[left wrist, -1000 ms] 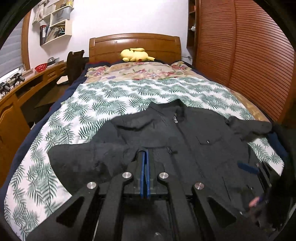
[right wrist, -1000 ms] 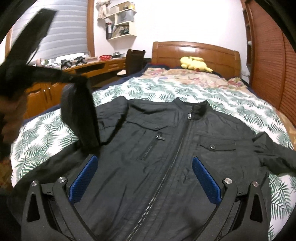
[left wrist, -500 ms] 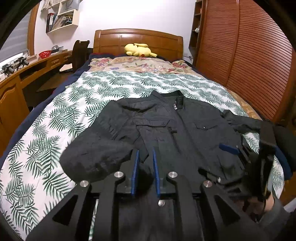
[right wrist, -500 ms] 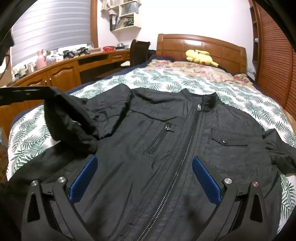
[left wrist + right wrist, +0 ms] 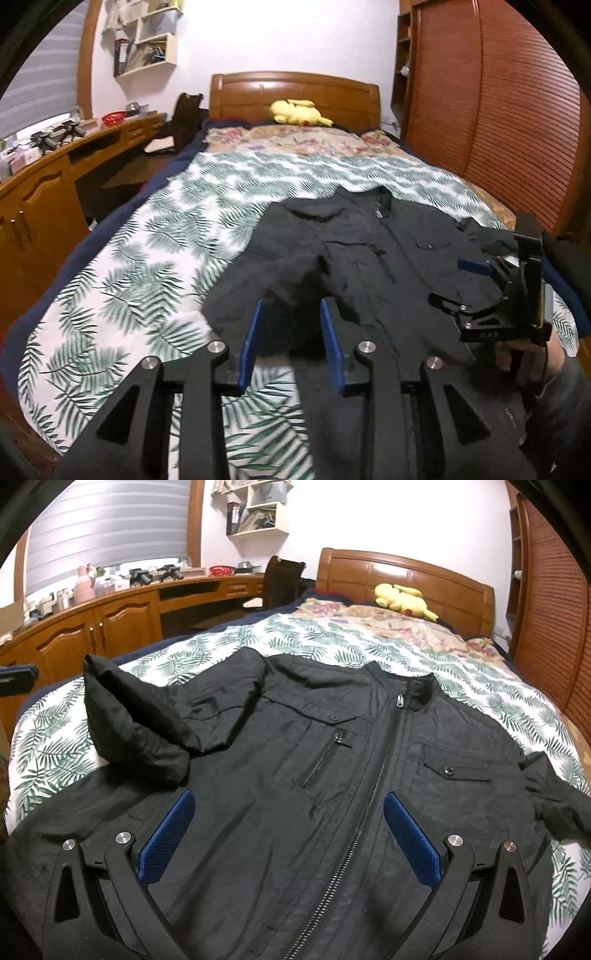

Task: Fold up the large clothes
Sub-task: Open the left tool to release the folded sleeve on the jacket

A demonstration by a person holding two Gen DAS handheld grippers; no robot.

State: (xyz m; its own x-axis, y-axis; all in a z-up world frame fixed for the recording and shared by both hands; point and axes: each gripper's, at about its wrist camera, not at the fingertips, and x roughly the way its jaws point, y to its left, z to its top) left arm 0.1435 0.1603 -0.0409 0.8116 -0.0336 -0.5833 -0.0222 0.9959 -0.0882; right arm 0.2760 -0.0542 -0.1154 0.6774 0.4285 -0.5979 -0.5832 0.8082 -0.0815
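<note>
A black zip jacket (image 5: 351, 760) lies front up on the leaf-print bed cover (image 5: 461, 672), collar toward the headboard. Its left sleeve (image 5: 136, 731) is folded in and lies bunched on the jacket's left side. The jacket also shows in the left wrist view (image 5: 369, 258). My left gripper (image 5: 291, 336) is open and empty just behind the dropped sleeve (image 5: 266, 299). My right gripper (image 5: 288, 830) is wide open and empty over the jacket's lower front. It shows from the side in the left wrist view (image 5: 480, 284). The right sleeve (image 5: 554, 797) lies spread out to the right.
A yellow plush toy (image 5: 402, 596) lies by the wooden headboard (image 5: 406, 572). A wooden desk with cupboards (image 5: 92, 624) and a chair (image 5: 284, 579) stand left of the bed. A slatted wooden wardrobe (image 5: 517, 110) stands on the right.
My left gripper, shut on the left sleeve a second ago, has opened and let it go. The sleeve now lies folded on the jacket. The left gripper has drawn back. The right gripper stayed open.
</note>
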